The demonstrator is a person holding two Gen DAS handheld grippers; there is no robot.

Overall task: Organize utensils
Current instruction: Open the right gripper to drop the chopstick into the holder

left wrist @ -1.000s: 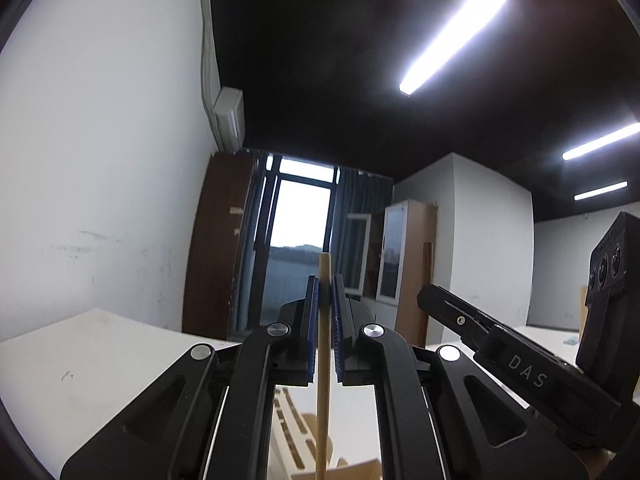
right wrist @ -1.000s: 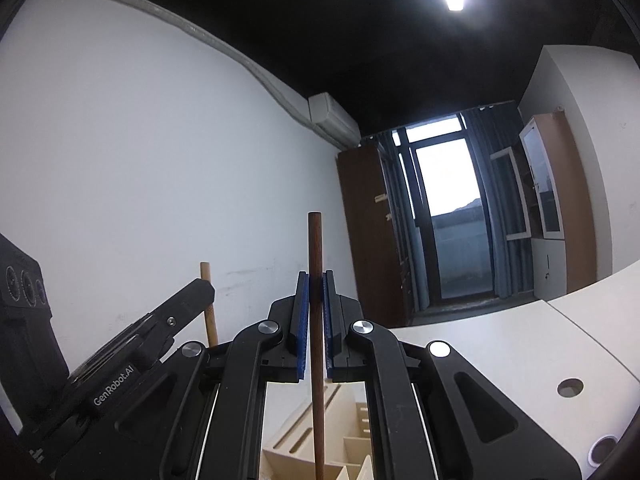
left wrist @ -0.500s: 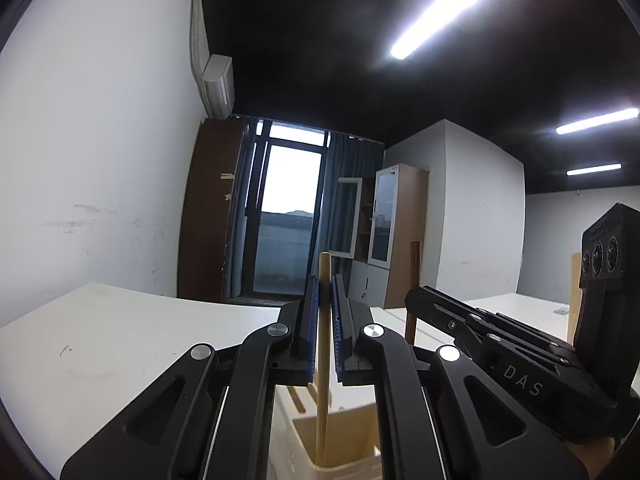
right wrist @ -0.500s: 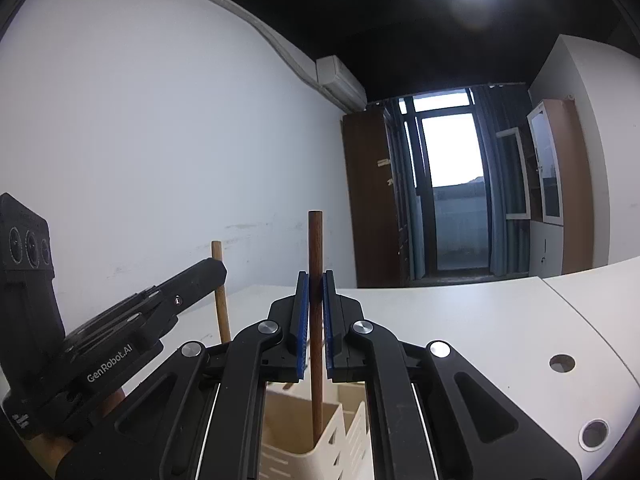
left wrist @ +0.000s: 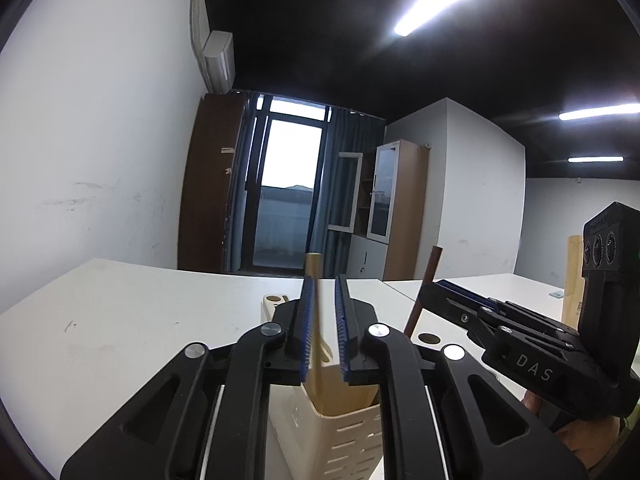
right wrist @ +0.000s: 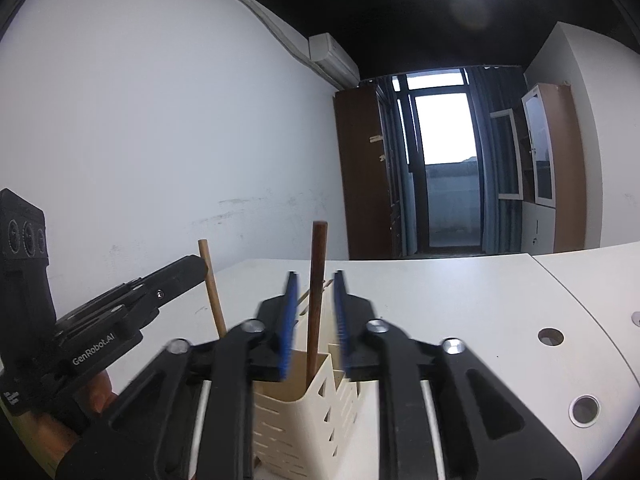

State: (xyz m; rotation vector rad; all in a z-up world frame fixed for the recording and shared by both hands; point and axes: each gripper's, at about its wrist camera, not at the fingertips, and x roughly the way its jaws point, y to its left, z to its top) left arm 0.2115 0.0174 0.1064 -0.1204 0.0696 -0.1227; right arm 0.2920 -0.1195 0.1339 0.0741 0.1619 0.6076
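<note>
Left wrist view: left gripper (left wrist: 324, 332) jaws opening around a light wooden stick (left wrist: 315, 320), lower centre, standing in the cream utensil holder (left wrist: 344, 436).

Right wrist view: right gripper (right wrist: 314, 322) jaws opening, pads clear of the dark wooden stick (right wrist: 316, 300) standing in the holder, lower centre.

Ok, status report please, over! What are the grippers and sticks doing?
Left gripper, right gripper: jaws opening. Light wooden stick, dark brown stick standing in cream slotted holder. Nothing blocking.
</note>
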